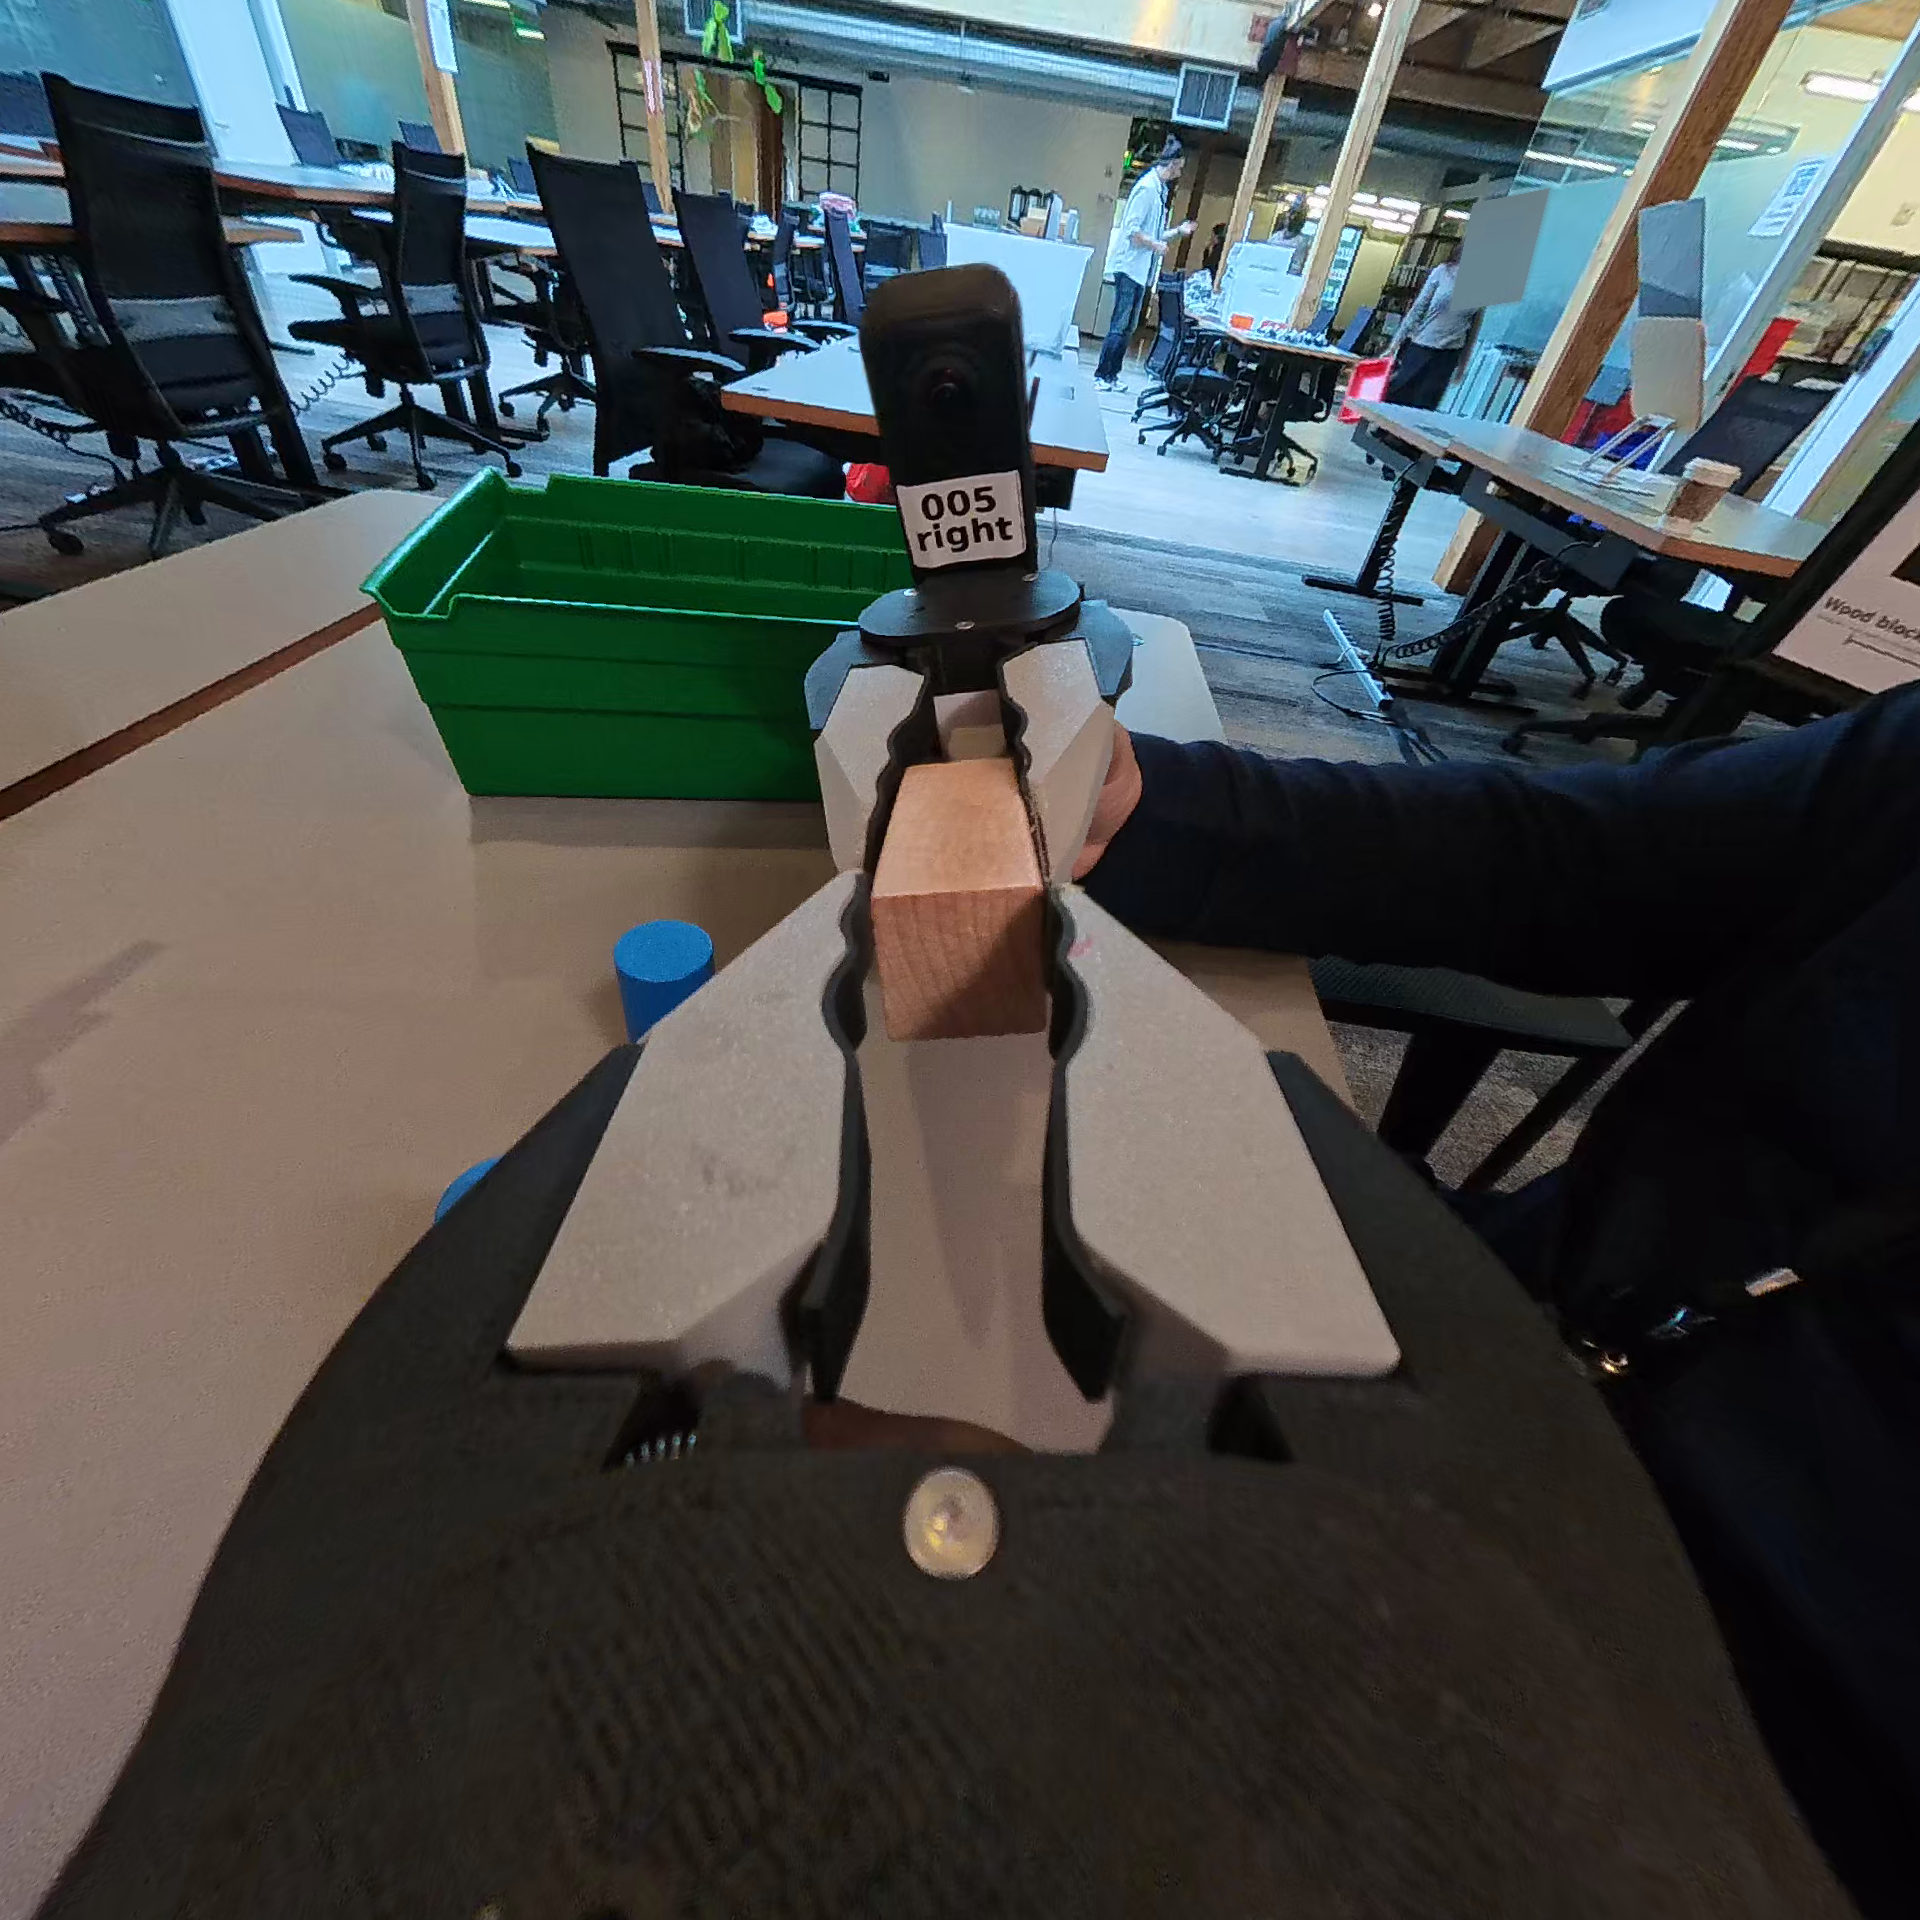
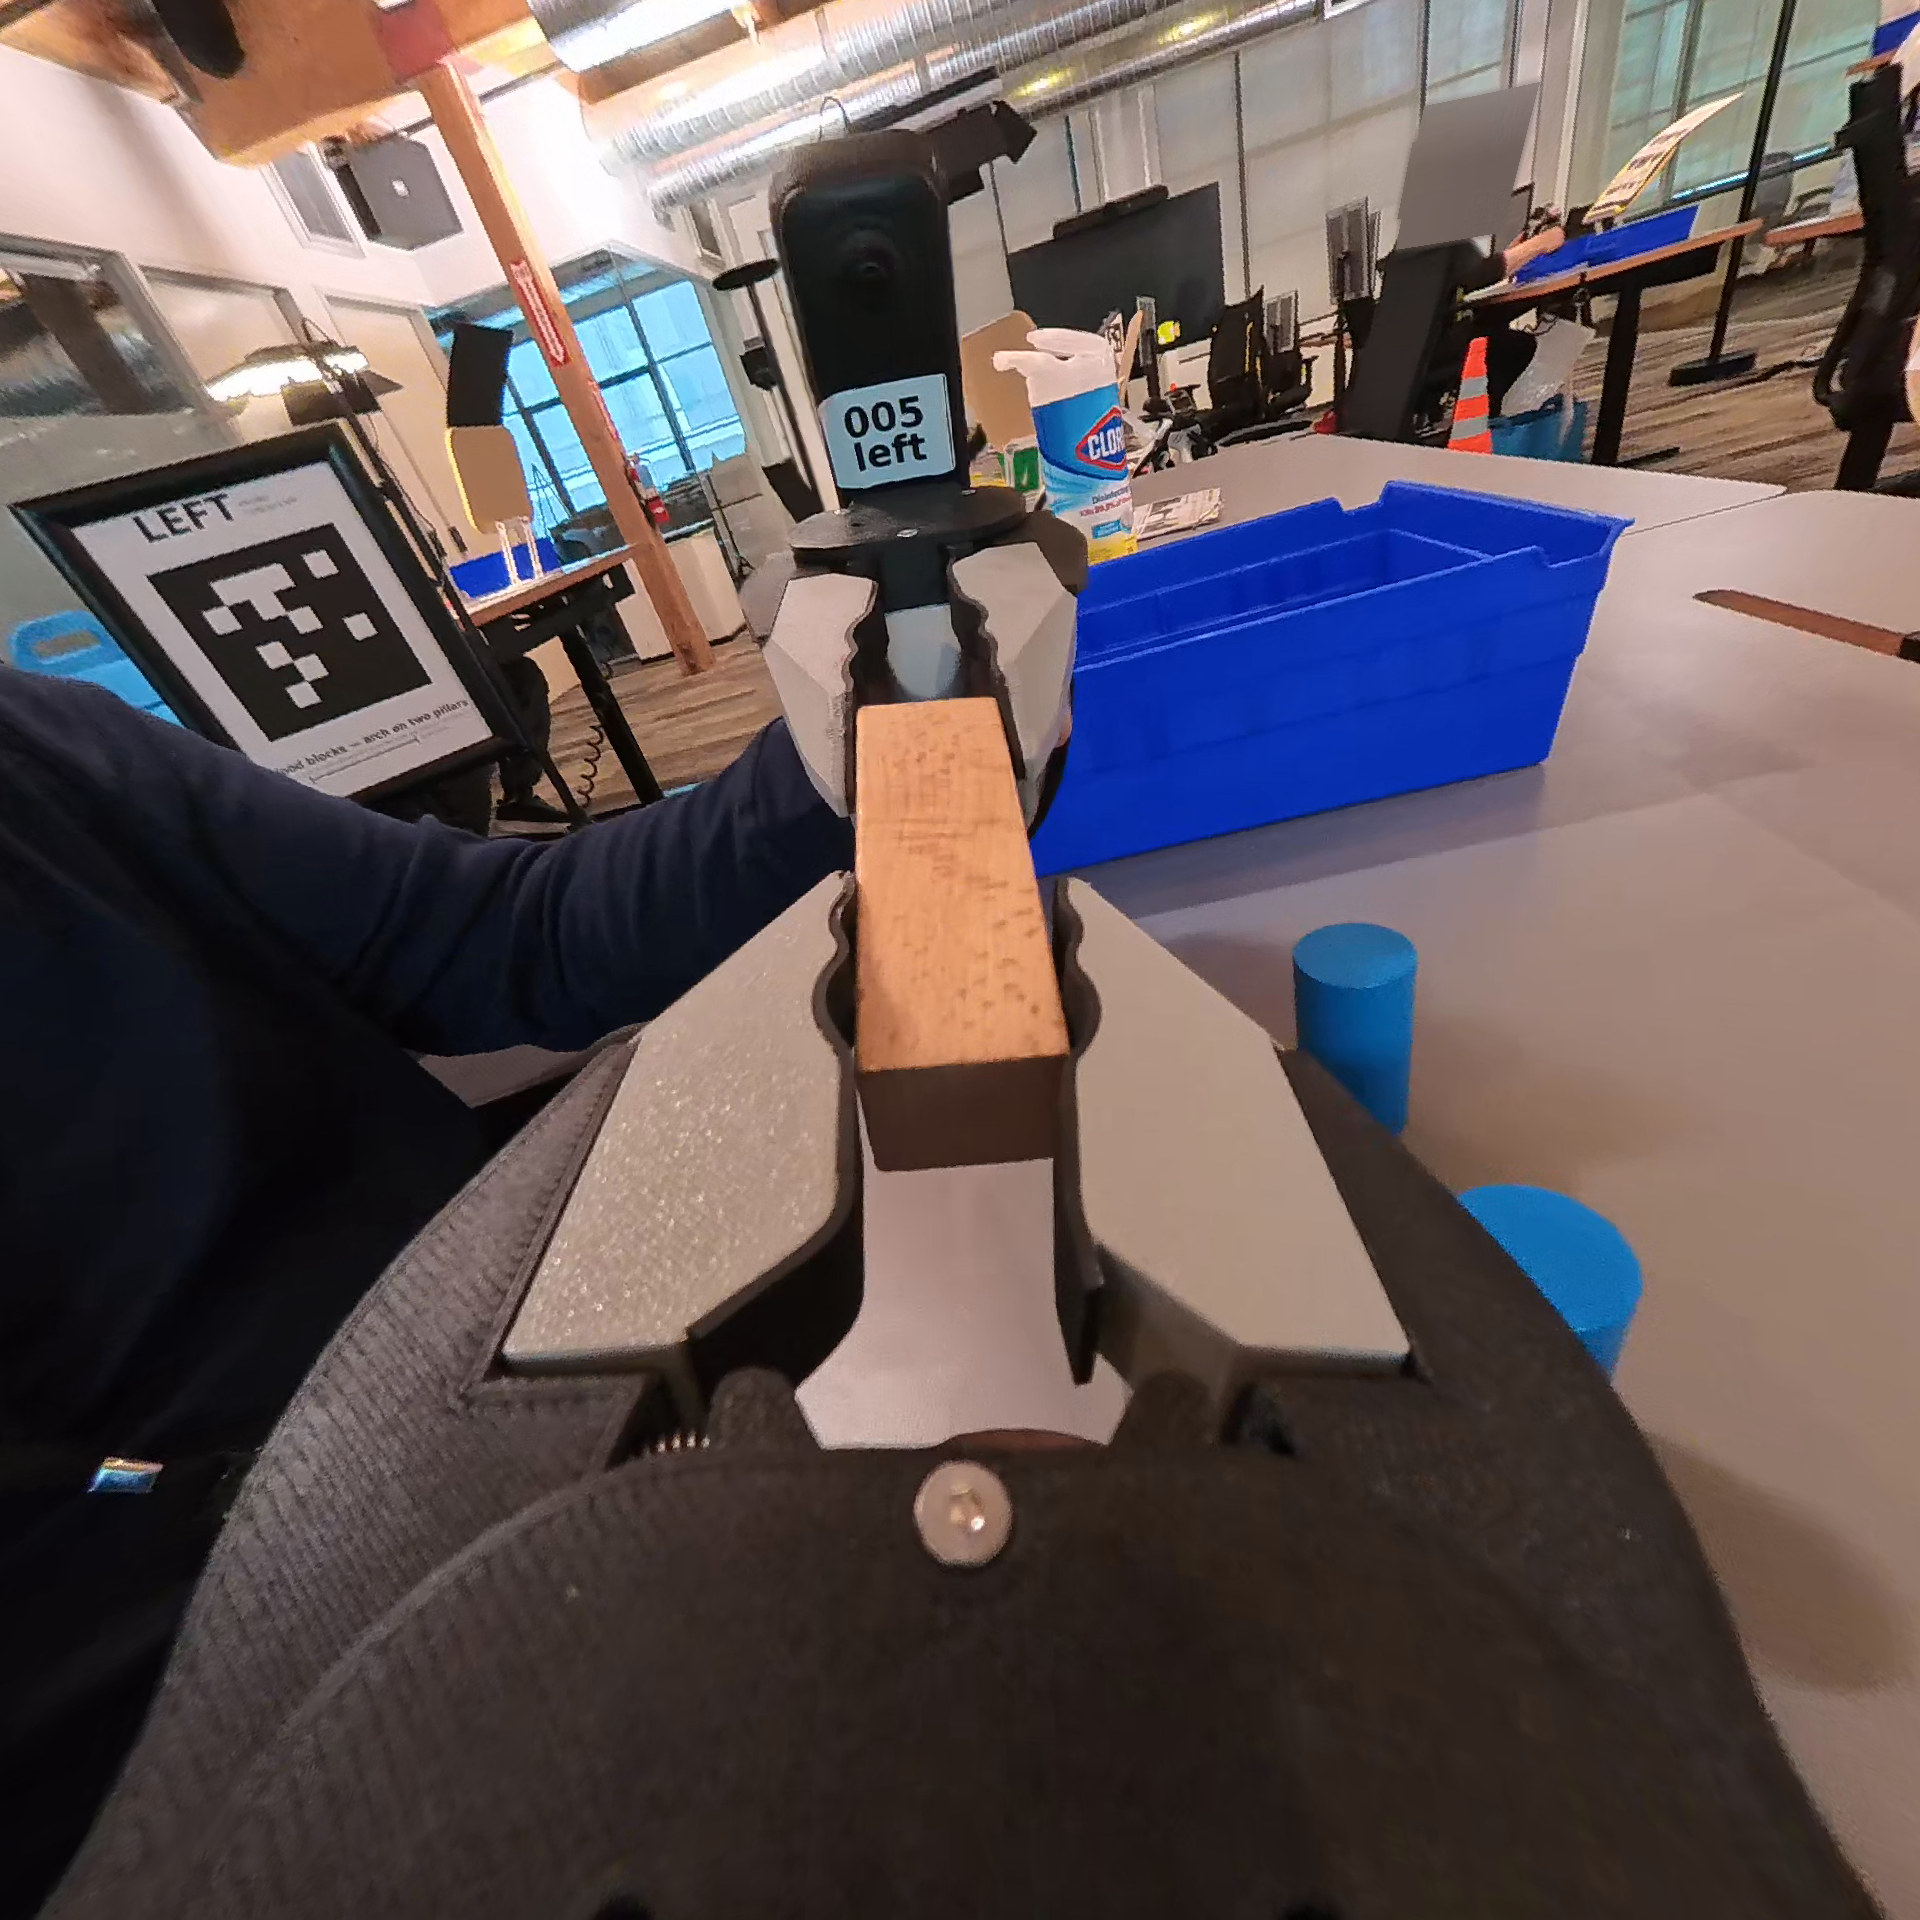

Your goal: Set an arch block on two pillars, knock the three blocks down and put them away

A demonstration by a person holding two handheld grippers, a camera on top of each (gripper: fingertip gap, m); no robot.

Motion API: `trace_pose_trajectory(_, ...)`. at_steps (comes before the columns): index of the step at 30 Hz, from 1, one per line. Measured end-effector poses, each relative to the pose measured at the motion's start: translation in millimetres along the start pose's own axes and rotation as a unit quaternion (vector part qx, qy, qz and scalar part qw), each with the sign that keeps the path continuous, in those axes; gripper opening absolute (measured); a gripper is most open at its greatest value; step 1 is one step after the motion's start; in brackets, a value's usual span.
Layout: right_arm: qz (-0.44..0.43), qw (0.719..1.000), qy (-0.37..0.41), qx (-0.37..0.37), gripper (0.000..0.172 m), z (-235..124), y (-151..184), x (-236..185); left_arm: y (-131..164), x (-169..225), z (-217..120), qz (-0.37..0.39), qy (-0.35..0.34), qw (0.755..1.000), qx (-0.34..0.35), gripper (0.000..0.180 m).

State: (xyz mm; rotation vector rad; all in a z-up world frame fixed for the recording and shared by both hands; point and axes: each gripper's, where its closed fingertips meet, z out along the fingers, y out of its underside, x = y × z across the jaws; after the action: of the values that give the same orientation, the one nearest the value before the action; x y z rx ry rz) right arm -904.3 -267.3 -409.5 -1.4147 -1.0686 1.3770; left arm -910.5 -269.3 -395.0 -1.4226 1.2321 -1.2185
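A long natural-wood block [image 1: 961, 966] is held level above the tan table [image 1: 260, 1039] by both grippers, one at each end. My left gripper [image 1: 956, 894] is shut on its near end, pads pressed on both sides. My right gripper [image 2: 956, 904] is shut on the other end of the block [image 2: 951, 935]. Each shows opposite in the other's view, the right gripper [image 1: 956, 821] and the left gripper [image 2: 940, 769]. Two blue cylinders stand upright on the table beside the grippers, one farther [image 1: 663, 977] [image 2: 1354, 1013], one nearer and partly hidden [image 1: 462, 1184] [image 2: 1553, 1268].
A green bin [image 1: 623, 644] stands on the table behind the right gripper. A blue bin [image 2: 1330, 665] stands behind the left gripper. A person's dark sleeves [image 1: 1455, 831] [image 2: 416, 883] reach in along the table's edge. Office chairs and desks stand beyond. Less than 4 cm separates the two grippers' tips.
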Motion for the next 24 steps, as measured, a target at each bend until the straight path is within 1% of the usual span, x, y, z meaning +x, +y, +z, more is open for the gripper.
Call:
trace_pose_trajectory(15,0.011,1.0,-0.002,0.003,0.034,-0.6,0.4,2.0,2.6,-2.2,0.1,-0.004,-0.002,1.0,0.0,0.03)
trace_pose_trajectory(24,0.006,1.0,0.024,-0.005,0.034,0.5,3.5,9.5,6.7,-11.7,1.6,-0.054,-0.007,0.999,0.0,0.03)
